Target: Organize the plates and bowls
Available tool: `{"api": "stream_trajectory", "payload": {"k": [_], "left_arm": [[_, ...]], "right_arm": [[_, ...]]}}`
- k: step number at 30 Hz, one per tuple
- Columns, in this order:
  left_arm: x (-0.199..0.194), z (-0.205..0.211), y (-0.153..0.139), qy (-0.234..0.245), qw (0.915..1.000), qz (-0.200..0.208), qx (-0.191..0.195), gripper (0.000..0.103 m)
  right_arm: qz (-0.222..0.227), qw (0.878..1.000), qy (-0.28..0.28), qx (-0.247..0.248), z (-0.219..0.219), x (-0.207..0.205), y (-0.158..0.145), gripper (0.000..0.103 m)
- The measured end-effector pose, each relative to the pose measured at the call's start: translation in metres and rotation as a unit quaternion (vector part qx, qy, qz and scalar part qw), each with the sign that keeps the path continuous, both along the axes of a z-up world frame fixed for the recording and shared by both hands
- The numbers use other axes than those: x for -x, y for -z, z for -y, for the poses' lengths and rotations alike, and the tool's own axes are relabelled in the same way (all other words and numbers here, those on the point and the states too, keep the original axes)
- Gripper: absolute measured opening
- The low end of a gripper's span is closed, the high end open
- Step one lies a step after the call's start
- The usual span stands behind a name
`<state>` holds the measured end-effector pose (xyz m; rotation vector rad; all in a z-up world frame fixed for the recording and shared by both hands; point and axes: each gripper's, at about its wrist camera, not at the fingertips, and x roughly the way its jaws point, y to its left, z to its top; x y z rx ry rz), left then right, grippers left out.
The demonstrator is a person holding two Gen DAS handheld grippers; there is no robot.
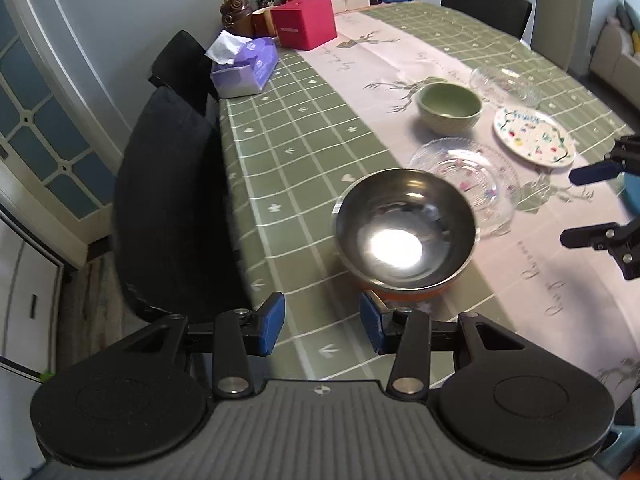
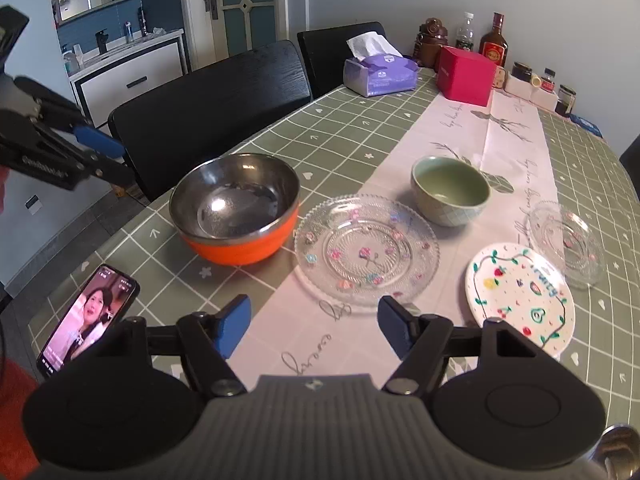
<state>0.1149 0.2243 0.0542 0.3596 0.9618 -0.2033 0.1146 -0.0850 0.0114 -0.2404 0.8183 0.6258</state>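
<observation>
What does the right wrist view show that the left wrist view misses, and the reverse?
Only the right wrist view: a phone with a lit screen at the table's near edge, and a sink counter through the doorway.

Only the left wrist view: a black chair at the table's far end.

Both: the orange steel bowl, green bowl, large glass plate, small glass plate, painted plate, tissue box and red box. The left tool and right tool are both open and empty.
</observation>
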Motion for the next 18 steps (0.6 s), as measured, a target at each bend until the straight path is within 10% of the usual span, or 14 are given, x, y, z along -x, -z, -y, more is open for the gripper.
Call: {"api": "stream_trajectory", "payload": {"k": [12,18], "left_arm": [[-0.036,-0.015,0.013,0.027,0.9963,-0.069,-0.042,0.052],[-0.042,-0.013,0.035,0.006,0.9967,-0.032,0.075,0.048]], "right_arm": [[-0.067,0.996,0.041,-0.037,-0.042,-0.048,0.002,0.069],[-0.085,0.994,0.066,-0.019,-0.055,-0.073,0.012,0.060]]}}
